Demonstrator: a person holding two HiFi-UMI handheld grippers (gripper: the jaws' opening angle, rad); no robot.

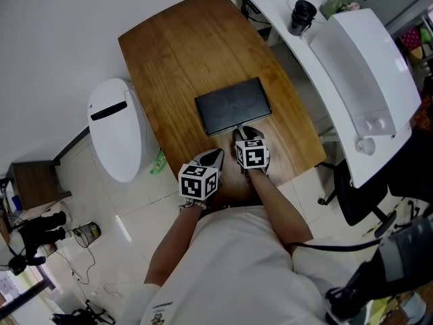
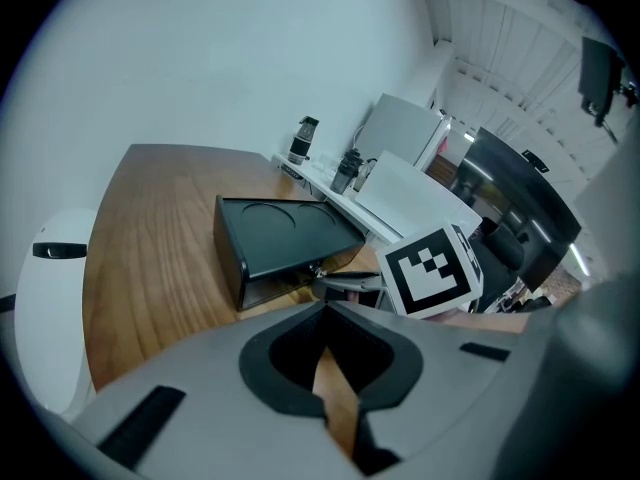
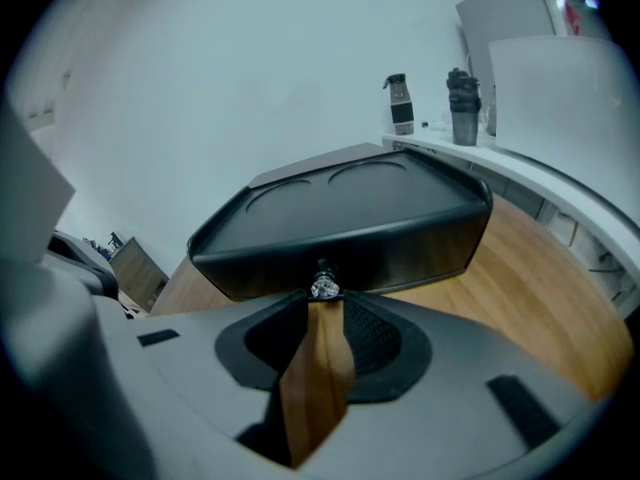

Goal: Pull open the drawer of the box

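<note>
A flat black box [image 1: 233, 105] lies on the wooden table [image 1: 183, 53], its front face turned toward me. In the right gripper view the box [image 3: 350, 213] fills the middle, with a small crystal drawer knob [image 3: 323, 288] on its front. My right gripper [image 3: 322, 300] has its jaw tips closed on that knob; in the head view the right gripper [image 1: 241, 131] touches the box's near edge. My left gripper [image 1: 215, 156] hovers over the table's near edge, left of the right one, shut and empty. The left gripper view shows the box [image 2: 290, 233] and the right gripper's marker cube [image 2: 430, 268].
A white oval bin [image 1: 118, 131] stands on the floor left of the table. To the right, a white desk [image 1: 325, 53] carries dark bottles [image 1: 302, 15] and a white panel [image 1: 365, 80]. A black chair [image 1: 358, 202] stands at lower right.
</note>
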